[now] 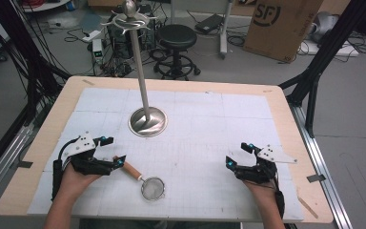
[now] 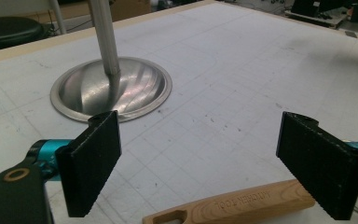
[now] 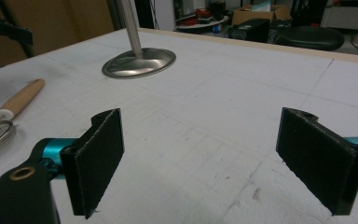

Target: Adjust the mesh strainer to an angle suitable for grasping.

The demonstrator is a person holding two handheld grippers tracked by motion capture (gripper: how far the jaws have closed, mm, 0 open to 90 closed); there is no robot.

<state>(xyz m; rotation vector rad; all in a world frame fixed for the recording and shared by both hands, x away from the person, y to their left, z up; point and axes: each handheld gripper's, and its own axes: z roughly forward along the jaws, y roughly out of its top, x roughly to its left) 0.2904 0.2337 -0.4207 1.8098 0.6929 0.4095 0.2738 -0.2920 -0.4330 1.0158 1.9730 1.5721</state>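
Wooden strainer handle [image 2: 233,205] between left tool [image 2: 214,163] jaws

Left gripper [image 1: 110,151] and right gripper [image 1: 237,153] both gape wide, low

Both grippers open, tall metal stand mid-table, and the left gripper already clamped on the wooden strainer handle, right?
Not clamped. In the left gripper view the left gripper is open, its jaws standing wide apart, and the wooden handle of the small mesh strainer lies on the white mat between them, ungripped. The rest holds: the right gripper is open, and the tall silver metal stand with its round base is mid-table.
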